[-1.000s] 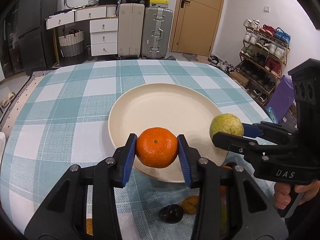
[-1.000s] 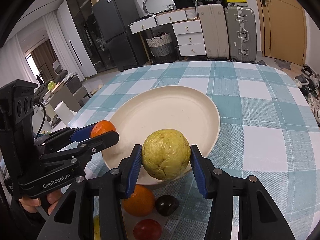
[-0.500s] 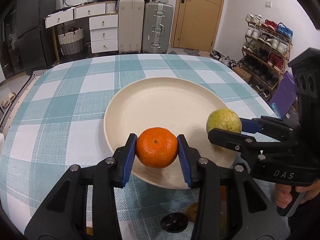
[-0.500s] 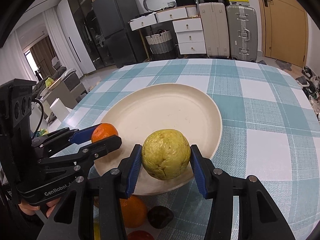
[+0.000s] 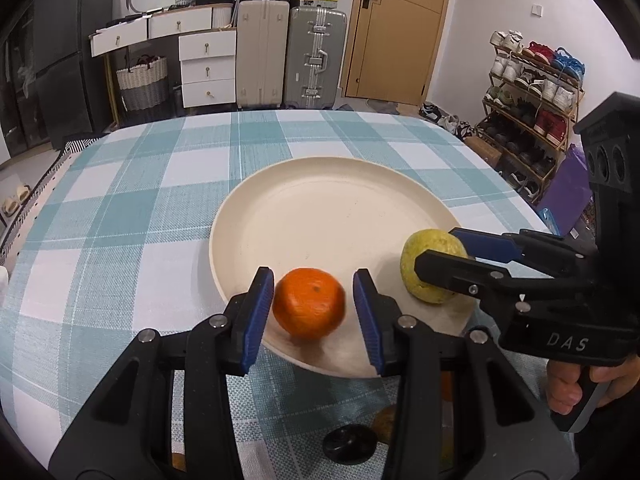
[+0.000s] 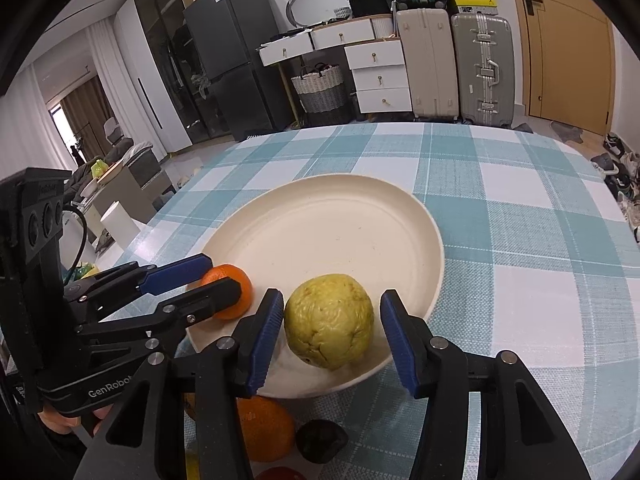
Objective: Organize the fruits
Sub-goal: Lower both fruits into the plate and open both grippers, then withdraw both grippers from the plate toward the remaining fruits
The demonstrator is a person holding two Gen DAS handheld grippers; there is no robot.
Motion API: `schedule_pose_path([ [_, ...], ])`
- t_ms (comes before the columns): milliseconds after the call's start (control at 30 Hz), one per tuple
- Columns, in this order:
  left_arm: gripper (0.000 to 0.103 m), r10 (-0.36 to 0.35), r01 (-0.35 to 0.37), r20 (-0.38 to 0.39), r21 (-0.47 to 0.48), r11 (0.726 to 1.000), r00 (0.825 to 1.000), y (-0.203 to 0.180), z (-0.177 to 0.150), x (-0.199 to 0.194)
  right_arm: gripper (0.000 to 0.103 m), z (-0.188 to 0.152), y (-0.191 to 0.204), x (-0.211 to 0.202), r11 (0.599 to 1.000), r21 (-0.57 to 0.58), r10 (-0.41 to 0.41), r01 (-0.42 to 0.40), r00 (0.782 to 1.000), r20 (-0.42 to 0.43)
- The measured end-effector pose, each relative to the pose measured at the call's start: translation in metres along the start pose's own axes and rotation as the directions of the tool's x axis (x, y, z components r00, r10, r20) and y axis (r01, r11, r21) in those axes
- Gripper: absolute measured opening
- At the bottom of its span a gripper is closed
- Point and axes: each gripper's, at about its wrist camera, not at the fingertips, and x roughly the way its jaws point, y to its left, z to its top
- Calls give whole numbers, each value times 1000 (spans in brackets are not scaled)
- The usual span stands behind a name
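Both fruits rest on the plate (image 5: 332, 184) near its front rim: orange (image 5: 309, 303) between the left gripper's (image 5: 313, 312) spread fingers, guava (image 6: 329, 326) between the right gripper's (image 6: 331, 336), just opened.

A: What colours at the centre of the frame?

B: A cream plate (image 5: 328, 216) on a surface (image 5: 120, 216) checked in teal and white. At the plate's lower edge, an orange mandarin (image 5: 309, 303) and a yellow-green fruit (image 6: 329, 326).

A: And the hand-held grippers?

B: Both black with blue pads (image 6: 262, 336). At the bottom edge sits a dark, perhaps blackish-purple fruit (image 6: 321, 440), partly hidden.
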Motion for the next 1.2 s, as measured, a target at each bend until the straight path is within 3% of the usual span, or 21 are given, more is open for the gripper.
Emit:
schedule_pose_path([
  [67, 45, 2, -2, 4, 1, 1000, 1000, 0, 0, -5, 56, -1, -1, -5, 1000, -1, -14, 14, 1000, 7],
  [200, 70, 13, -13, 34, -4, 1000, 999, 2, -4, -22, 81, -4, -3, -22, 999, -5, -36, 36, 999, 28],
  [300, 83, 11, -11, 57, 0, 1000, 998, 4, -7, -39, 91, -9, -5, -37, 999, 3, -48, 48, 998, 43],
  [467, 91, 10, -9, 65, -6, 1000, 998, 7, -17, -66, 103, -18, -3, -58, 998, 7, -63, 63, 997, 43],
  [567, 101, 3, -2, 67, -16, 1000, 998, 9, -24, -82, 103, -24, -1, -70, 998, 4, -57, 57, 997, 57],
  [867, 102, 26, -24, 65, -27, 999, 998, 8, -50, -114, 103, -41, 8, -83, 998, -14, -55, 56, 998, 44],
  [1200, 102, 33, -33, 54, -18, 999, 998, 1, -61, -119, 103, -58, 18, -91, 994, -64, -86, 89, 995, 40],
])
